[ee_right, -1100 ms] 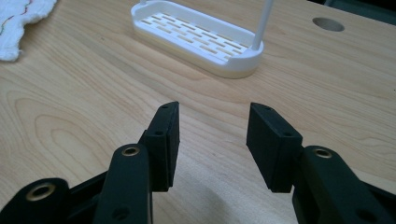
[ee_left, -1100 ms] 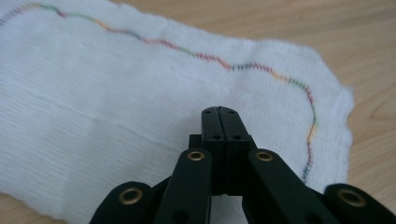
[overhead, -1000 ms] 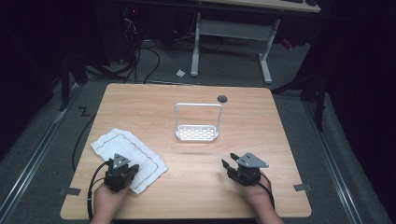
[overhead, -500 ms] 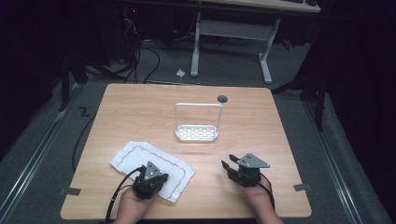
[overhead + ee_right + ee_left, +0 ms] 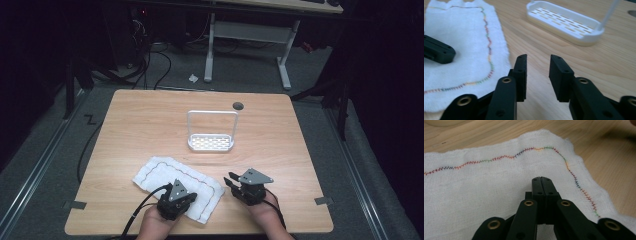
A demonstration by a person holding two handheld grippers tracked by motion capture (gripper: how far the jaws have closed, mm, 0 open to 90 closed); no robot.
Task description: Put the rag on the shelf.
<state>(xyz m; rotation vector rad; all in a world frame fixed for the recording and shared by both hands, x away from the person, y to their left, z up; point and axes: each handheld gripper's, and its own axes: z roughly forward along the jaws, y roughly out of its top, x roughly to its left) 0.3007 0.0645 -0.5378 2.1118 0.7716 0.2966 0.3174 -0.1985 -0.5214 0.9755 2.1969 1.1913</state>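
Across the near half of the wooden worktop (image 5: 150, 120) lies a white cloth (image 5: 165, 175) with a wavy line of coloured stitching near its edge, spread flat and slanting from near left toward the middle. On its near right part sits the left gripper (image 5: 183, 200), jaws shut together with no fold visible between them in the left gripper view – the tips press down on the fabric well inside the stitched border (image 5: 574, 176). I judge the step in hand to be dragging or positioning the cloth toward the middle of the near edge, before it gets grasped by a corner.

Just right of the cloth, the right gripper (image 5: 231, 181) hangs above bare wood with its jaws parted and nothing between them; they have just been closing. Its tips point toward the cloth's right edge (image 5: 490, 53), close by but apart from it. The next move likely calls for that gripper to slide onto the hem and pinch it, low enough to catch the thin fabric.

Farther off stands a white slotted tray (image 5: 211, 142) with a tall wire handle, well apart – not in the way. A small dark hole (image 5: 238, 105) marks the far edge.
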